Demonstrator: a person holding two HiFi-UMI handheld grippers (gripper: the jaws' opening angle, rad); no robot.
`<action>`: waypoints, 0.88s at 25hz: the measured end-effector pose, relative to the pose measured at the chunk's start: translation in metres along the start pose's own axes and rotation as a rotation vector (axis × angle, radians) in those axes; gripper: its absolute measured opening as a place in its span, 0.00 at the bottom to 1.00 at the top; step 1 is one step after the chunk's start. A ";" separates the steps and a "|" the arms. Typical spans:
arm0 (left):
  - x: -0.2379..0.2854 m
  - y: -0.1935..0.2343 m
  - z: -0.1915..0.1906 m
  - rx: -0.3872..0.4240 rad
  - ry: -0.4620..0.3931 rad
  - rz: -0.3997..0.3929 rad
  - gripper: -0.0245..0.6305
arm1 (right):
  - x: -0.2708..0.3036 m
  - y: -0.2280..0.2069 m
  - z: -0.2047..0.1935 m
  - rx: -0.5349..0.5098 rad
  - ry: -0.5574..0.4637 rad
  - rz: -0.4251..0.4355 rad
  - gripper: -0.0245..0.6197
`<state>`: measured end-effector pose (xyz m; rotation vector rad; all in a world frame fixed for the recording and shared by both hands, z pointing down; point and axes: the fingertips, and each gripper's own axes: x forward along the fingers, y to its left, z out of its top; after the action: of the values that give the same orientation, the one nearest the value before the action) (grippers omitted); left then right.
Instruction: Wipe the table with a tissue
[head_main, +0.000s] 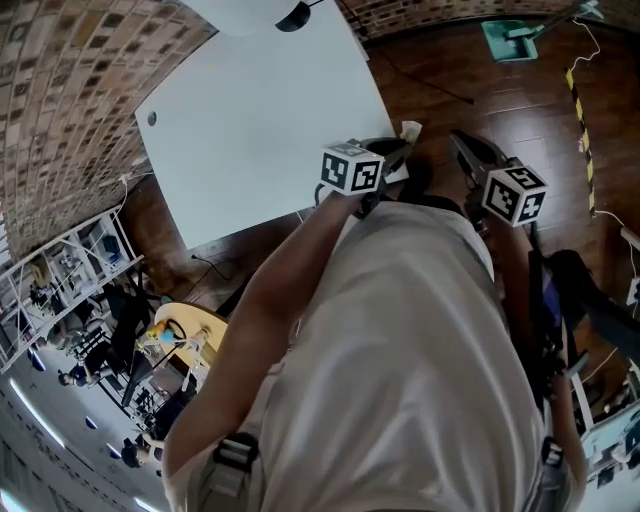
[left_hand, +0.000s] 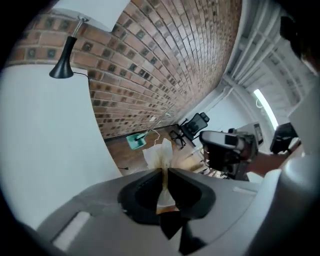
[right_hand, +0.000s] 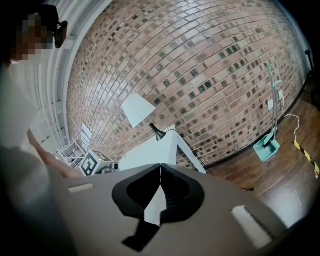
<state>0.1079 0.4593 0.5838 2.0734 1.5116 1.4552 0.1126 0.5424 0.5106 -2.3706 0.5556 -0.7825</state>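
Note:
My left gripper (head_main: 398, 150) is shut on a crumpled, brown-stained white tissue (head_main: 409, 130), held in the air off the near right corner of the white table (head_main: 250, 110). In the left gripper view the tissue (left_hand: 160, 152) sticks up out of the closed jaws of this gripper (left_hand: 164, 172), and the table (left_hand: 40, 130) fills the left side. My right gripper (head_main: 468, 150) hovers over the wooden floor just right of the left one. Its jaws (right_hand: 160, 167) are shut with nothing between them. The right gripper (left_hand: 227, 150) also shows in the left gripper view.
A black lamp base (head_main: 293, 15) stands at the table's far edge, under a white shade (right_hand: 137, 110). A teal dustpan and broom (head_main: 510, 40) lean by the brick wall (right_hand: 200, 60). Yellow-black tape (head_main: 577, 100) runs along the floor. Office chairs (left_hand: 195, 125) stand further off.

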 end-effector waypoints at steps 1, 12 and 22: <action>-0.005 -0.005 -0.002 -0.014 -0.015 -0.030 0.11 | 0.000 -0.002 0.002 0.001 -0.003 -0.002 0.05; -0.165 0.051 0.008 -0.119 -0.322 0.178 0.11 | 0.084 0.062 0.011 -0.161 0.044 0.180 0.05; -0.215 0.062 -0.024 -0.102 -0.493 0.366 0.11 | 0.064 0.141 -0.007 -0.356 0.078 0.333 0.05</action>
<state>0.1279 0.2484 0.5081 2.4898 0.8889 0.9722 0.1276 0.3998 0.4513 -2.4697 1.1720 -0.6685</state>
